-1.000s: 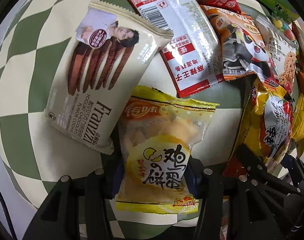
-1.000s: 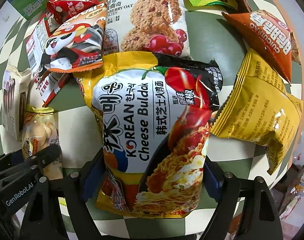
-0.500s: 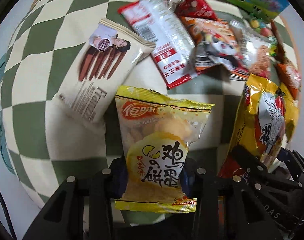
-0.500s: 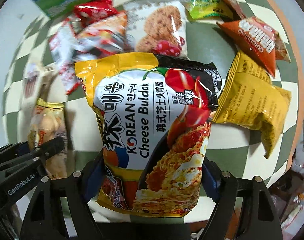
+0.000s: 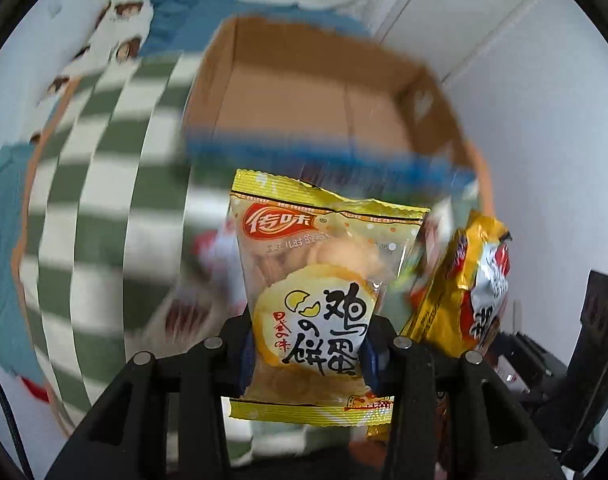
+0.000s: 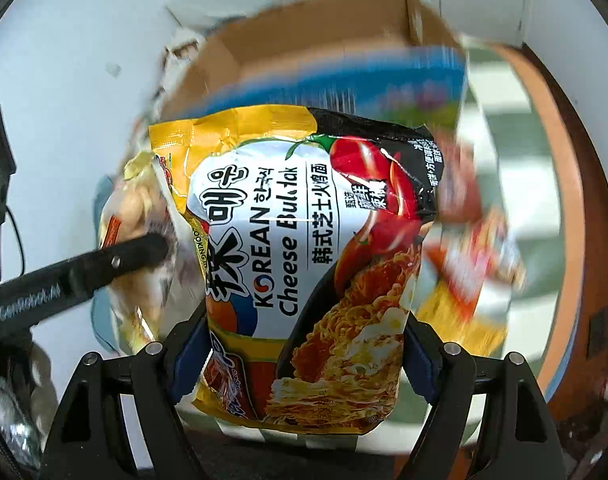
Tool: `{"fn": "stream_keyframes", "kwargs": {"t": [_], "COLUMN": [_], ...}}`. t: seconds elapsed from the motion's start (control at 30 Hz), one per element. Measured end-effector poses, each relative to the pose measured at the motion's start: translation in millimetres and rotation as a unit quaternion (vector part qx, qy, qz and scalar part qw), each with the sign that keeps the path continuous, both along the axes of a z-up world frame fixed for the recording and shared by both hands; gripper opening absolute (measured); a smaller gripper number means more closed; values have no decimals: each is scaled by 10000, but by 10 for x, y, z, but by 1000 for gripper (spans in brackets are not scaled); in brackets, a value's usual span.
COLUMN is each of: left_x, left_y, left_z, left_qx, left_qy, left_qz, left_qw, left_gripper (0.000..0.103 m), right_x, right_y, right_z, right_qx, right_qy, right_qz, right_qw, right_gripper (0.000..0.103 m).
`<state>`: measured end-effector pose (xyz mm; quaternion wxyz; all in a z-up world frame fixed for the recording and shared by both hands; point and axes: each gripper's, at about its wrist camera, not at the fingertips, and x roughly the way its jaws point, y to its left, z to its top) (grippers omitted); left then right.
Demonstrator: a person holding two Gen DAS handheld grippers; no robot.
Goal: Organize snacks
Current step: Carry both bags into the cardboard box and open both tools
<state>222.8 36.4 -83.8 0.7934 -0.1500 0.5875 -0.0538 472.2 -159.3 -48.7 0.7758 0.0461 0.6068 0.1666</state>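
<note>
My biggest worry is a dropped packet. The left gripper [image 5: 308,350] pinches the egg cracker packet [image 5: 316,292] only across its lower part, so most of the bag stands free beyond the fingers [image 5: 239,344]. A quick swing could let the slick film slide out before it is over the cardboard box [image 5: 324,92]. The right gripper [image 6: 299,344] has the same trouble, and worse, I judge: its fingers [image 6: 187,352] clamp the wide noodle packet [image 6: 304,248] near its bottom edge, the puffy bulk rising well past them (air-filled bags give under pressure).

A second risk is a collision. In the right wrist view, the left gripper's finger reaches in just beside the noodle packet, and the two bags look to be touching or nearly so. If I bring both to the box mouth together, one could knock the other loose or catch on the box rim.

Both packets are off the checked worktop [image 5: 103,200], each held upright between its own fingers, with the open box ahead of and beyond the fingertips. More snacks [image 6: 476,264] lie blurred on the cloth to the right of the right fingers.
</note>
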Motion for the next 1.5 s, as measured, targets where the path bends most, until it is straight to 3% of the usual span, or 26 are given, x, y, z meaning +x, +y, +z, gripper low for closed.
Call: {"fn": "stream_keyframes", "kwargs": {"t": [0.13, 0.27, 0.37, 0.43, 0.63, 0.7, 0.77, 0.83, 0.87, 0.9, 0.97, 1.27, 1.5], "left_x": [869, 1639, 2147, 2457, 2938, 3026, 3074, 3094, 3094, 3108, 3096, 2790, 2349], "left_y": [-55, 14, 99, 125, 121, 87, 68, 38, 28, 25, 24, -32, 46], "left_z": [250, 152, -132, -390, -1005, -1154, -1297, -1362, -1360, -1357, -1340, -993, -555], "left_qx": [147, 238, 206, 141, 135, 313, 325, 388, 460, 503, 572, 871, 1067], "left_qy": [-219, 13, 353, 664, 1320, 1468, 1664, 1691, 1616, 1573, 1509, 1137, 533], "left_qz": [7, 123, 242, 299, 270, 218, 177, 130, 119, 105, 75, -4, 158], "left_qw": [9997, 9996, 9989, 9972, 9908, 9884, 9854, 9848, 9857, 9862, 9869, 9897, 9927], "left_gripper": [39, 39, 39, 39, 40, 40, 40, 46, 61, 85, 96, 96, 96], "right_x": [184, 423, 484, 610, 611, 518, 602, 776, 800, 813, 804, 561, 105], "right_y": [6, 217, 397, 459, 466, 403, 428, 458, 411, 392, 316, -80, -416], "right_z": [69, -258, -623, -436, -649, -668, -877, -1088, -1132, -1149, -1168, -978, -443], "right_qx": [-83, -237, -381, -483, -977, -1062, -1140, -1184, -1152, -1130, -1184, -1353, -1232], "right_qy": [-393, -318, -40, 174, 799, 961, 1142, 1329, 1391, 1373, 1321, 1020, 507], "right_qz": [107, 219, 311, 340, 514, 532, 556, 548, 479, 482, 510, 259, 22], "right_qw": [9991, 9990, 9988, 9981, 9907, 9883, 9853, 9825, 9824, 9829, 9828, 9852, 9911], "right_gripper": [84, 84, 84, 84, 84, 84, 85, 89, 98, 99, 98, 98, 98]}}
